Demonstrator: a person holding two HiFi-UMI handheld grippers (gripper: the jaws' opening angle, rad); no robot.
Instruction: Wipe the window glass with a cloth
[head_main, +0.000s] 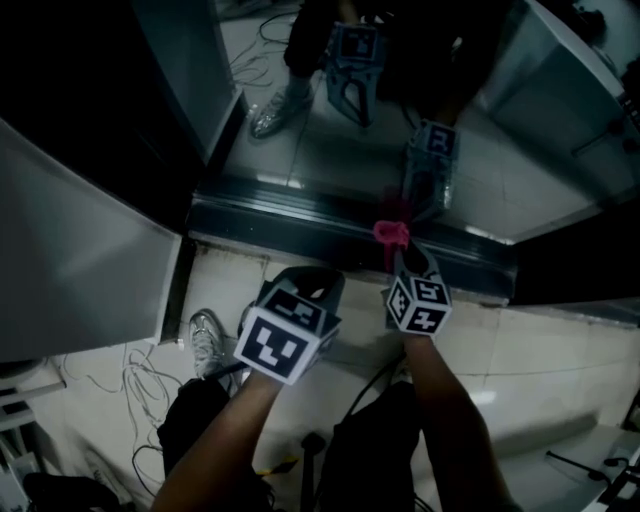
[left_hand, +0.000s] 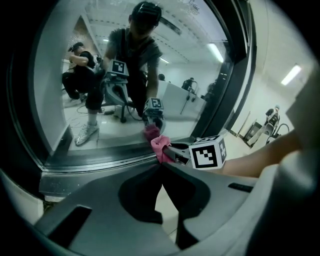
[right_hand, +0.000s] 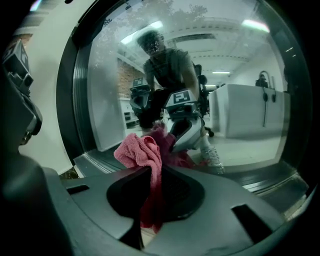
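Observation:
The window glass fills the top of the head view and mirrors a person and both grippers. My right gripper is shut on a pink cloth and holds it at the pane's bottom edge, just above the dark metal frame. In the right gripper view the cloth bunches out of the shut jaws of the right gripper towards the glass. My left gripper hangs a little left of it, shut and empty. Its own view shows the left gripper with jaws closed, the cloth just ahead, and the glass.
A dark metal window frame runs across below the pane. A grey panel stands at the left. On the tiled floor lie loose cables beside a silver shoe.

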